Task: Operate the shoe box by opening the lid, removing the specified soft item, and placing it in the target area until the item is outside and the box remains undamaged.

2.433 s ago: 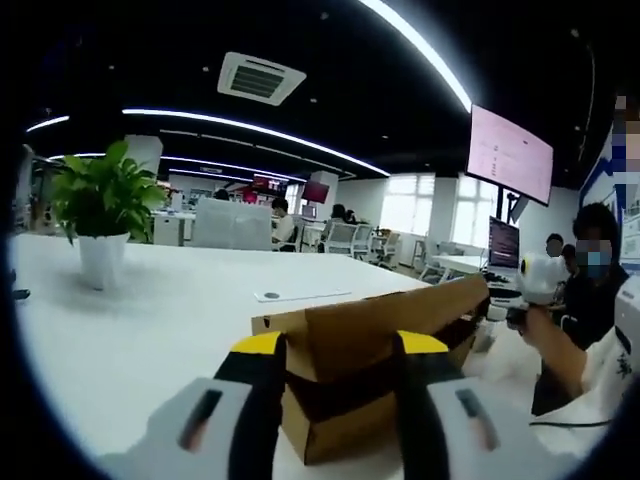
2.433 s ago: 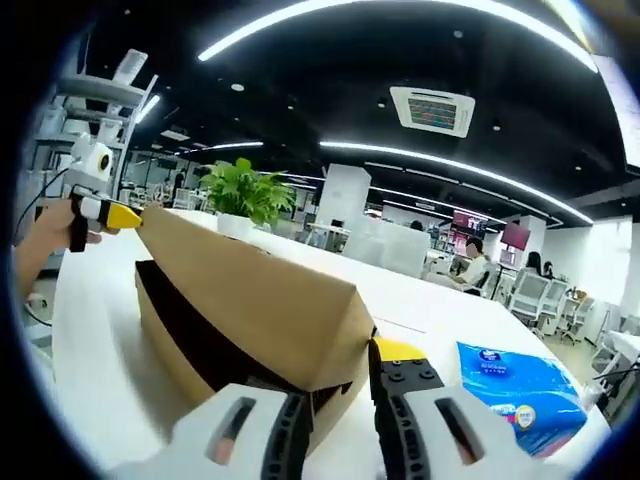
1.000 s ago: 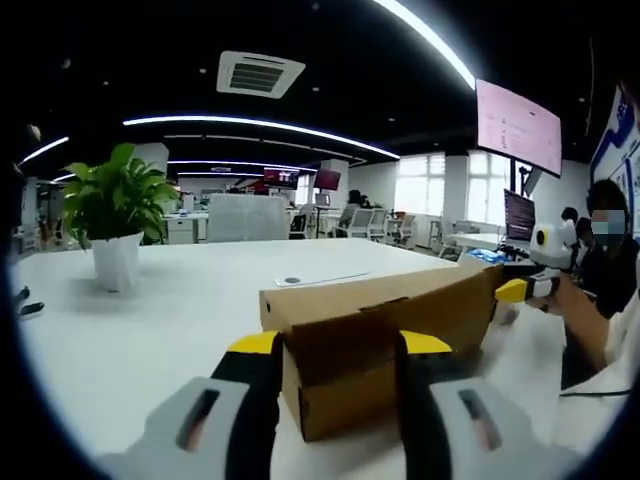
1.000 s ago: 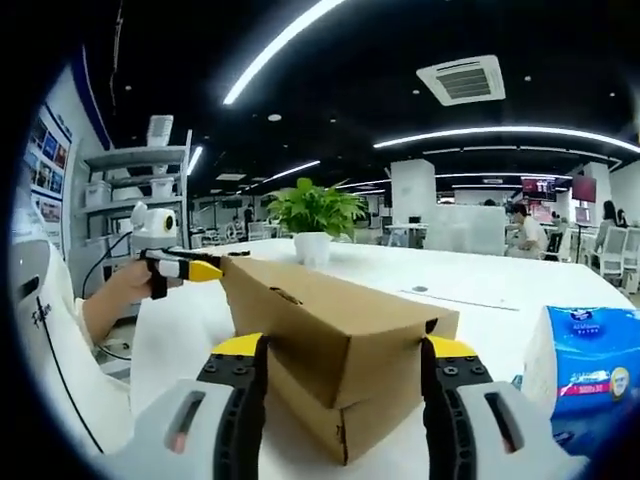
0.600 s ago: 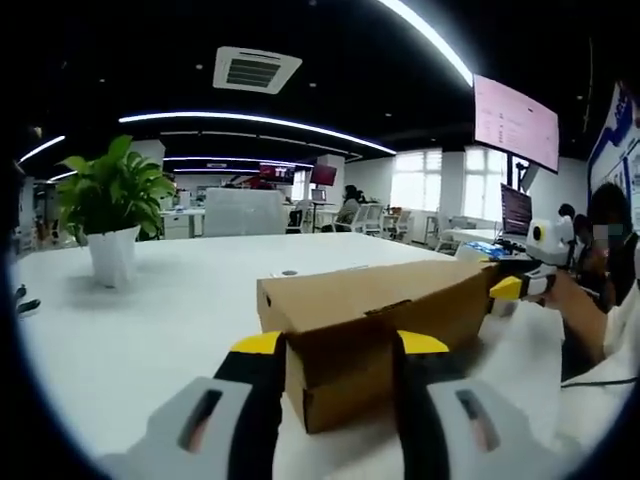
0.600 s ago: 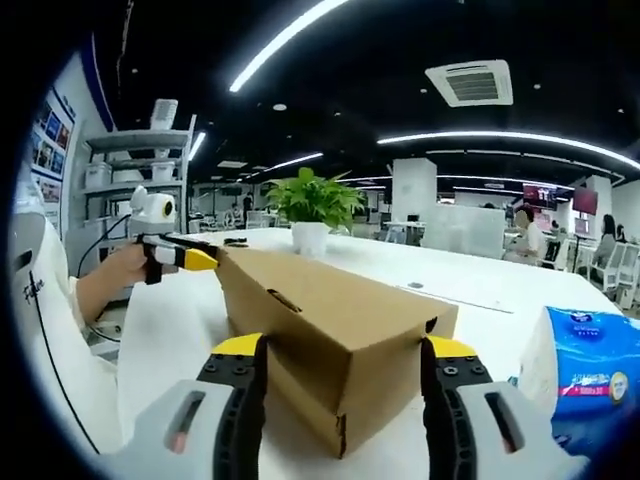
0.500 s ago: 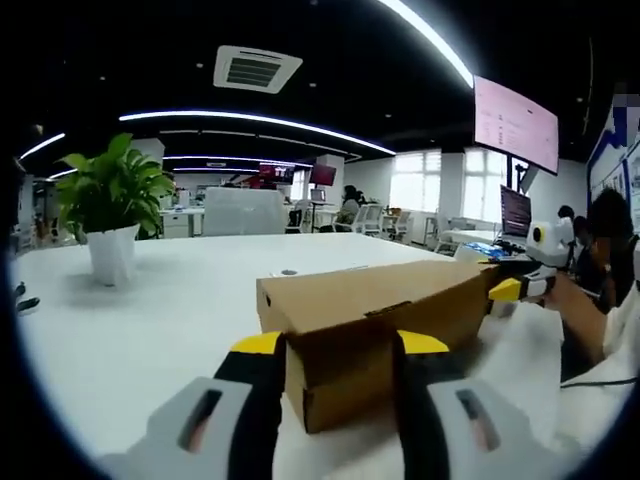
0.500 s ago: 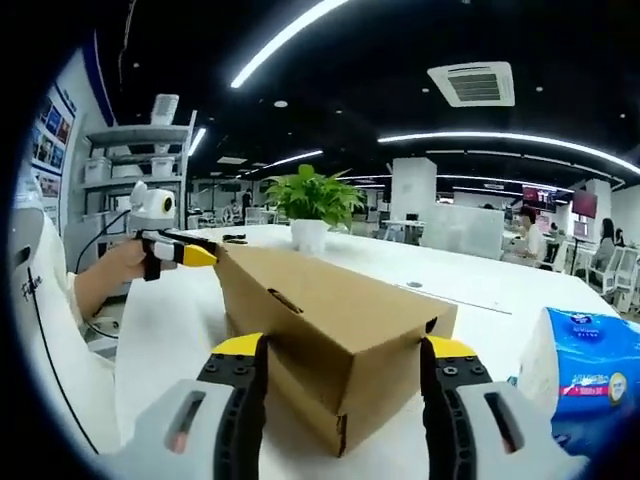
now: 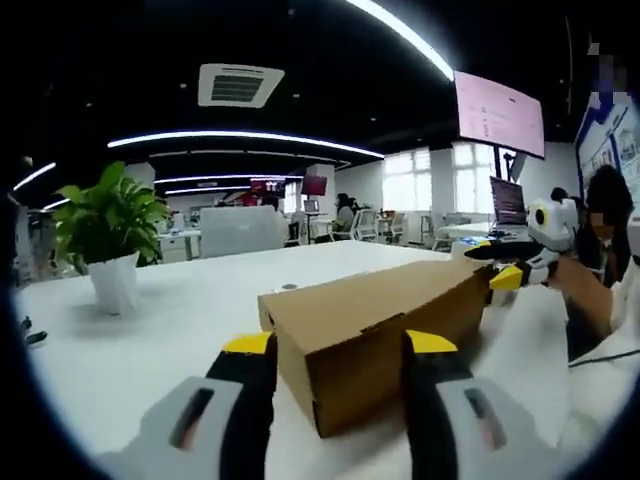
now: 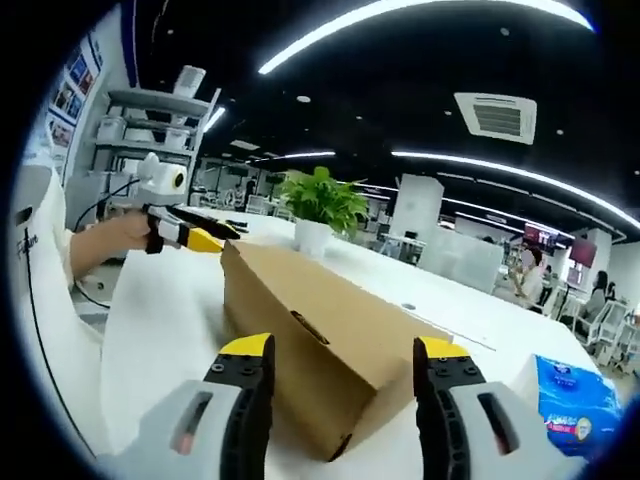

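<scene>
Fingers of my left gripper stand apart, one on each side of the near end of the shoe box, whose lid lies shut; whether they touch the cardboard I cannot tell. From my right gripper the same box runs away between my parted fingers, its near corner sitting in the gap. Both ends of the box rest on the white table. At the far end in each view the other gripper's yellow tip sits just beside the box edge. Right of my right gripper lies a blue tissue pack. Farther back stands a potted plant.
</scene>
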Available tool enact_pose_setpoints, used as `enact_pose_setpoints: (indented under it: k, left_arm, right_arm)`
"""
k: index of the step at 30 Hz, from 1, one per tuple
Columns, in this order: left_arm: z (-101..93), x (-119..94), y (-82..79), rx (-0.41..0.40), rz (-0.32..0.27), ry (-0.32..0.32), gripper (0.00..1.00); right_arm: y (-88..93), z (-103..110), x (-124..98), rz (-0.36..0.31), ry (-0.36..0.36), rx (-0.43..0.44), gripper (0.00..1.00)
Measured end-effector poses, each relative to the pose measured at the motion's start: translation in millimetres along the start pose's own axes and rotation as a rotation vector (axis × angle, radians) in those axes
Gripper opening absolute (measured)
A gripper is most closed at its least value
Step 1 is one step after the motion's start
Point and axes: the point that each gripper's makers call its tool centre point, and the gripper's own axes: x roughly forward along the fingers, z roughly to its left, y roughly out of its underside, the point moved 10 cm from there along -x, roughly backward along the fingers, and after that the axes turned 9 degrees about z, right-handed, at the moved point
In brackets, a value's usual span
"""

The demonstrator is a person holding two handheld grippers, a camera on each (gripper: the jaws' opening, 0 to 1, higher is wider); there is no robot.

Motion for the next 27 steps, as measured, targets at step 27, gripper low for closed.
enact_pose_setpoints:
  k: [27]
  left_arm:
    - [-16.6,-15.5,-5.2,0.835,-0.061,-0.107,0.63]
  right_arm:
    - [-6.8,5.8,-15.2,-0.139,-0.037,-0.633,0.48]
